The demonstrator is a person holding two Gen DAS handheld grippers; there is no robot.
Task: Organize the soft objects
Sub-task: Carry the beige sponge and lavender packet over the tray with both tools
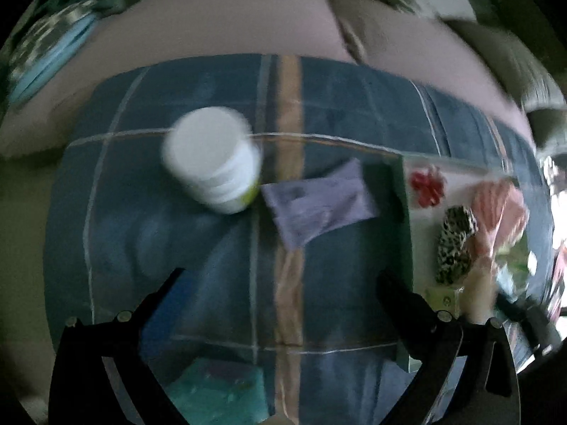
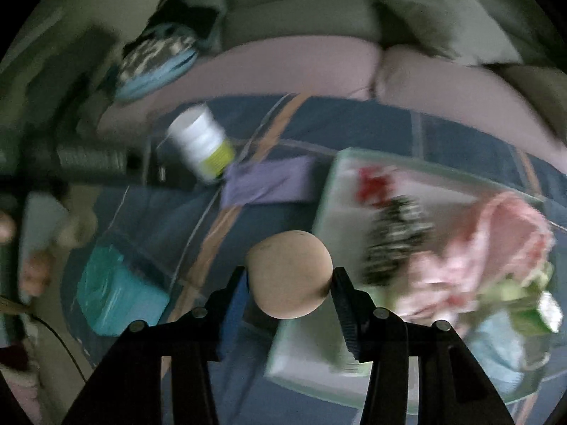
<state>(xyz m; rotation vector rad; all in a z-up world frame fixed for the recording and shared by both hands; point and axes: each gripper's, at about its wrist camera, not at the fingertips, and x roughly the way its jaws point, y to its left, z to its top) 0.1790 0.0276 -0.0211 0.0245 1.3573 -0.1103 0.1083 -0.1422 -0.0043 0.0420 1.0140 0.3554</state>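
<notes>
Right gripper [image 2: 288, 283] is clamping a tan foam ball [image 2: 290, 274] between both pads, hovering at the near edge of the white tray [image 2: 340, 184], presumably bound for it (soft items are collecting there: pink cloth [image 2: 496, 248], spotted pouch [image 2: 397, 237]). Left gripper [image 1: 280, 283] is hanging released, nothing between its jaws, above the blue blanket [image 1: 177, 241]; purple cloth [image 1: 319, 205] is lying unsorted beside the white bottle [image 1: 216, 159].

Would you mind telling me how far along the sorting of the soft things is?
Looks done: a pink cloth, a leopard-print piece and a red item already lie in the white tray. In hand: the right tongs are shut on a tan ball. Left, probably: the purple cloth and teal pack, both outside the tray. The left tongs are open and empty.
</notes>
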